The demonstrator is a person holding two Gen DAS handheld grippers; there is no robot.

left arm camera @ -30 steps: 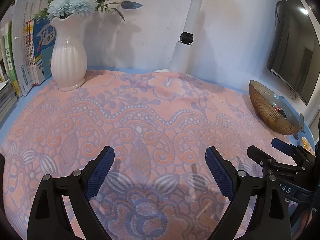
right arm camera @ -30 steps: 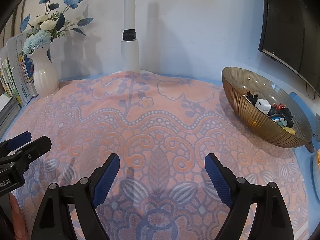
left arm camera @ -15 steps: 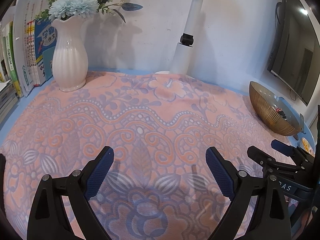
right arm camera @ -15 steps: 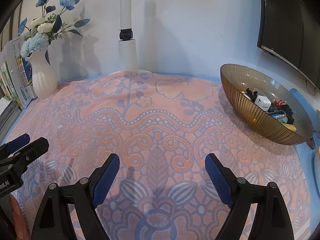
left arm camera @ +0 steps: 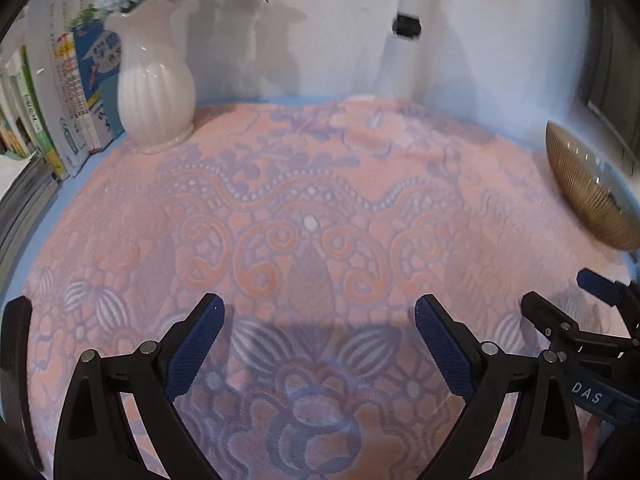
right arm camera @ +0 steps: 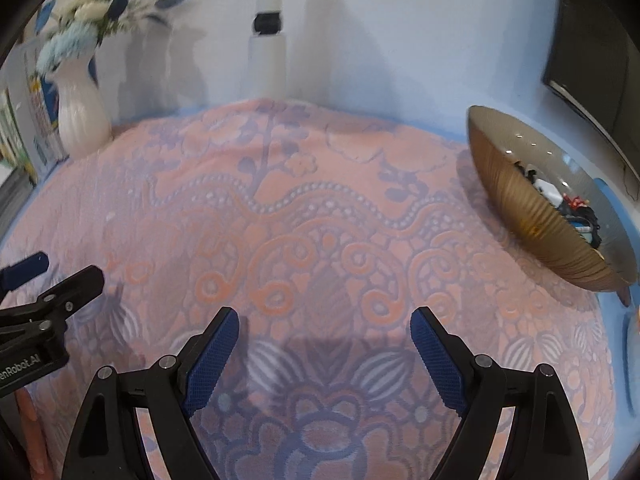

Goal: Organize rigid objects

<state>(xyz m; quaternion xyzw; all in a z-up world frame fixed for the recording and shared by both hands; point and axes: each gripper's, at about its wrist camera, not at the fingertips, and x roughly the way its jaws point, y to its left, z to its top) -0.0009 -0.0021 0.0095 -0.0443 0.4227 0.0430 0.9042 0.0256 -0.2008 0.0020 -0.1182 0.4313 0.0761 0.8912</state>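
In the left wrist view we hold the left gripper [left arm camera: 318, 312] low in the frame with its blue-padded fingers [left arm camera: 194, 350] spread wide. The jaws have just been opening a little further, and only the patterned pink cloth [left arm camera: 312, 184] shows between them. At the upper left a white ribbed vase [left arm camera: 154, 92] with pale blue flowers stands on the cloth's far edge, just beside a row of upright books [left arm camera: 68, 100]. A white post [left arm camera: 404, 40] rises along the wall at the upper middle. At the right edge a brown ribbed bowl [left arm camera: 584, 184] sits on the cloth; what lies in it is too blurred to name here. Below it, at the lower right, the right gripper [left arm camera: 568, 300] pokes into the frame.

In the right wrist view our right gripper [right arm camera: 324, 332] also stands with its fingers well apart, over bare cloth [right arm camera: 320, 200]. The bowl [right arm camera: 520, 216] is at the right of the frame, and small rigid objects [right arm camera: 560, 200] lie heaped inside it: white, black, red and blue pieces. The vase [right arm camera: 82, 116] stands at the upper left, the post [right arm camera: 268, 56] at the upper middle. The left gripper [right arm camera: 48, 276] enters from the left edge.
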